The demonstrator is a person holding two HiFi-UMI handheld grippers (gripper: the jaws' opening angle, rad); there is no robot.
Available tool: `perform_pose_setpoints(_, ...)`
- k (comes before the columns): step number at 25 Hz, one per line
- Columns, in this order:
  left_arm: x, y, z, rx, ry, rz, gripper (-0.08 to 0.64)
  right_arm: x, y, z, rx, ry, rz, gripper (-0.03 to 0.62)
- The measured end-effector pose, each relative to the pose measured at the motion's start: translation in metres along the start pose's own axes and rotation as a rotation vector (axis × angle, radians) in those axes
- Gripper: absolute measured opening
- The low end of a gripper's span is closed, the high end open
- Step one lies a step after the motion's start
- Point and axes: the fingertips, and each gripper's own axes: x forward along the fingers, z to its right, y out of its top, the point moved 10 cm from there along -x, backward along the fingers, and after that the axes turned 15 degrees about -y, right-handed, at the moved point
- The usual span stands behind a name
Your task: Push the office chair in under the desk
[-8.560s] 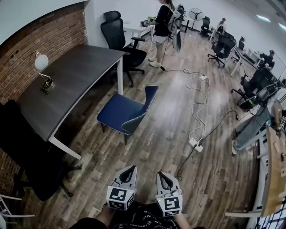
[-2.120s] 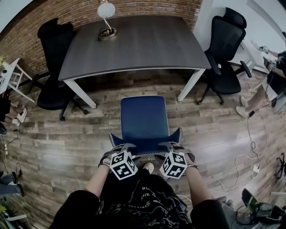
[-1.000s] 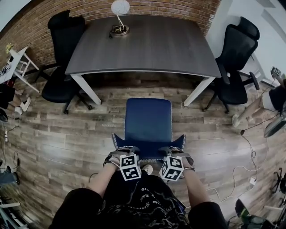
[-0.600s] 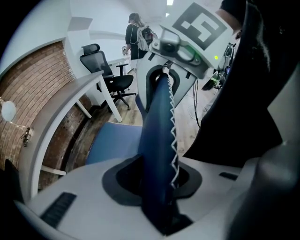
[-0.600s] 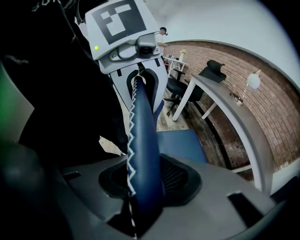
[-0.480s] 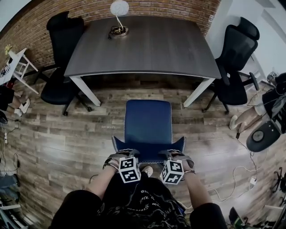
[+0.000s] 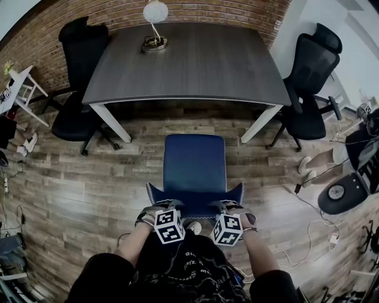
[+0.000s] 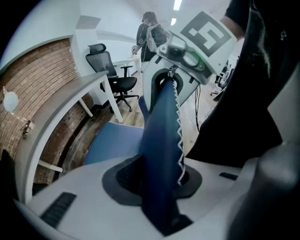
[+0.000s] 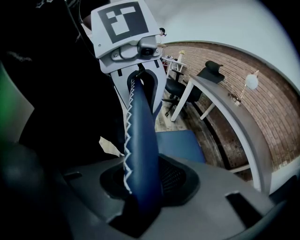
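Observation:
The blue office chair [image 7: 194, 163] stands on the wood floor just in front of the dark grey desk [image 7: 189, 59], its seat facing the desk's gap. Its backrest top edge [image 7: 195, 198] is nearest me. My left gripper [image 7: 161, 204] clamps the backrest's left end; the blue padded edge with white stitching [image 8: 161, 140] fills its jaws. My right gripper [image 7: 228, 204] sits on the right end, its jaws closing with the stitched edge [image 9: 140, 154] between them. Each gripper view shows the other gripper further along the edge.
Black office chairs stand at the desk's left [image 7: 80, 71] and right [image 7: 311, 77] ends. A globe lamp [image 7: 155, 18] sits on the desk by the brick wall. A white stool [image 7: 18, 89] is at the left. Someone's feet [image 7: 314, 163], cables and a round black stand [image 7: 340, 192] are at the right.
Both grippers stay on the backrest's top edge and the chair has hardly shifted. At the right a round black stand has come further into view.

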Motion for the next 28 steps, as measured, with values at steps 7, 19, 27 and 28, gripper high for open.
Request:
perform_pose_setpoints(7, -0.001, 0.002, -0.002, -0.005, -0.022, -0.002, 0.112, 0.001, -0.001, 0.006, 0.010, 0.029, 0.011, 0.101)
perform_pose_setpoints(19, -0.004, 0.002, -0.022, -0.014, 0.001, 0.004, 0.115, 0.011, 0.002, 0.022, 0.012, 0.002, 0.010, 0.101)
perform_pose_setpoints(27, -0.006, -0.001, -0.035, -0.012, 0.006, 0.008, 0.117, 0.020, 0.004, 0.031, 0.021, 0.005, 0.007, 0.103)
perform_pose_setpoints(28, -0.006, -0.001, -0.036, -0.012, 0.002, 0.009, 0.117, 0.020, 0.005, 0.032, 0.022, 0.007, 0.006, 0.103)
